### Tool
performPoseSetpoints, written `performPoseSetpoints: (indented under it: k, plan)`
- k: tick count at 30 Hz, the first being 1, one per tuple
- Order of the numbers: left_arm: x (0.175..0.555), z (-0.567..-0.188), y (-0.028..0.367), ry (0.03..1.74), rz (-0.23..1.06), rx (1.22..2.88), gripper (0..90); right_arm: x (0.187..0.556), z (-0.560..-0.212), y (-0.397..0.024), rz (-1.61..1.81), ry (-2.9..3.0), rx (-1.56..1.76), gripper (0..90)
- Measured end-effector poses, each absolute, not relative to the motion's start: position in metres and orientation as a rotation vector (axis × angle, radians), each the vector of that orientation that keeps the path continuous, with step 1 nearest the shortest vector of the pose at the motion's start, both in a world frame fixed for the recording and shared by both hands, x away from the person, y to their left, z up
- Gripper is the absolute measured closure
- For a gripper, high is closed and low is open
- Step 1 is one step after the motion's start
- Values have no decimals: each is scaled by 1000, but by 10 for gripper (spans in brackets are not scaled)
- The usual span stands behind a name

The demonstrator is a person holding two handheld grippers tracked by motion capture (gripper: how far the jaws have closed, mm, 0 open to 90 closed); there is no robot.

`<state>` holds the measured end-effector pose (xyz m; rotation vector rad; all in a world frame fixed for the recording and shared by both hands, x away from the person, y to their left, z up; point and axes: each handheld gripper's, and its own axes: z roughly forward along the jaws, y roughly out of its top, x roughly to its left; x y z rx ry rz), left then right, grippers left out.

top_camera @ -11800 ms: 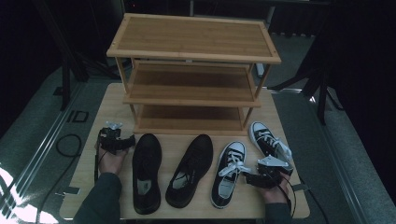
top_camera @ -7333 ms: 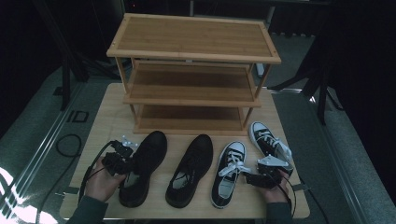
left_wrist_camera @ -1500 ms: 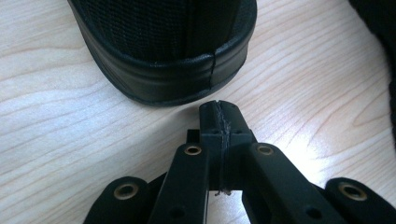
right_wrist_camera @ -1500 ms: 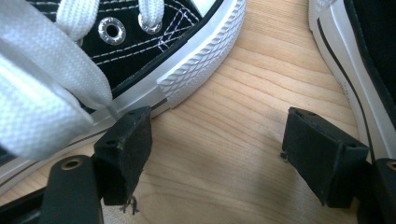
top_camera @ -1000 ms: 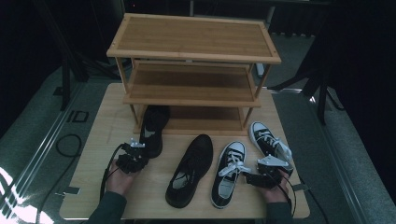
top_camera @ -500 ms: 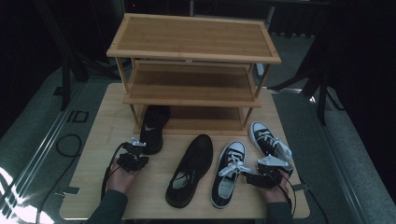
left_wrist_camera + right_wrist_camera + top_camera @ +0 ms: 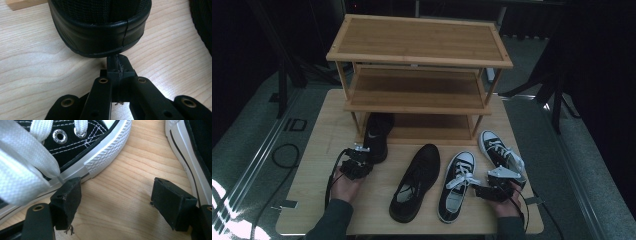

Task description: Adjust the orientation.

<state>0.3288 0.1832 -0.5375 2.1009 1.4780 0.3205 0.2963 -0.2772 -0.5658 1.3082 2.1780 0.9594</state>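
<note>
Nearest the person, on the pale wooden bench [image 7: 317,150], two hands rest with a claw in each. At the right, the right claw [image 7: 482,191] lies with its jaws spread wide and nothing between them; in the right gripper view they stand on bare wood, one jaw just beside the white ribbed sole of a black-and-white sneaker [image 7: 75,147], whose flat white lace hangs over it. A second sneaker [image 7: 498,148] lies just beyond, angled away. Left of these, a black leather shoe [image 7: 416,182] lies slanted near the middle of the bench.

At the left, the left claw [image 7: 360,159] has its jaws closed together, empty. In the left gripper view their tips sit right at the heel of the other black shoe [image 7: 100,32], seemingly touching it, though the contact is hard to make out. That shoe [image 7: 378,136] stands with its toe end under the lowest board of the wooden shoe rack [image 7: 419,55], heel out toward the person. Farther back, the rack rises in three tiers.
</note>
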Motion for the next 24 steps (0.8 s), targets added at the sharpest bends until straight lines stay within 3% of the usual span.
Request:
performPoseSetpoints:
  k: [24]
  plan:
    - [374,-537,162,1520,342,2086,894,296,-566,-277,960,2180,1309,241]
